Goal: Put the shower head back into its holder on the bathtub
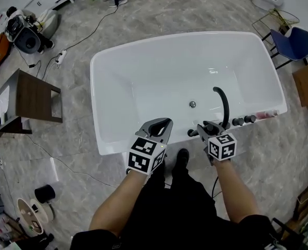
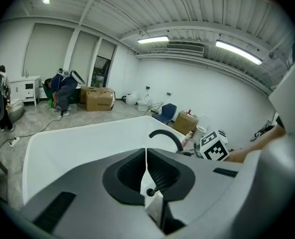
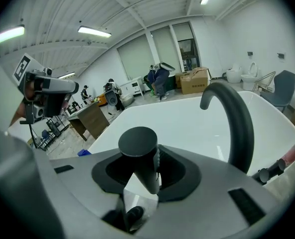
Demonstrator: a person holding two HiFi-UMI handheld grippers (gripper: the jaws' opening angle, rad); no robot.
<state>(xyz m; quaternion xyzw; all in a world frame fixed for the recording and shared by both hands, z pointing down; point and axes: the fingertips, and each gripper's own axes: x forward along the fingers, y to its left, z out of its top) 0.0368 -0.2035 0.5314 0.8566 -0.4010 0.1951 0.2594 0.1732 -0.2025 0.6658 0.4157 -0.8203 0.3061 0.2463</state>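
A white bathtub (image 1: 99, 72) fills the middle of the head view, with a curved black spout (image 1: 224, 105) and black knobs (image 1: 243, 121) on its near rim. My right gripper (image 1: 206, 127) hovers over that rim just left of the spout, shut on the dark, round-topped shower head (image 3: 140, 153), which stands up between the jaws (image 3: 145, 171). The spout (image 3: 237, 118) arches close on its right. My left gripper (image 1: 162, 125) hangs over the near rim further left, jaws (image 2: 146, 171) shut with nothing between them. I cannot make out the holder.
A wooden desk (image 1: 31, 98) stands left of the tub. A blue chair (image 1: 294, 43) and a cardboard box (image 1: 307, 82) are at the right. Cables and equipment (image 1: 24, 33) lie on the floor at the far left. The person's shoe (image 1: 181, 158) is against the tub.
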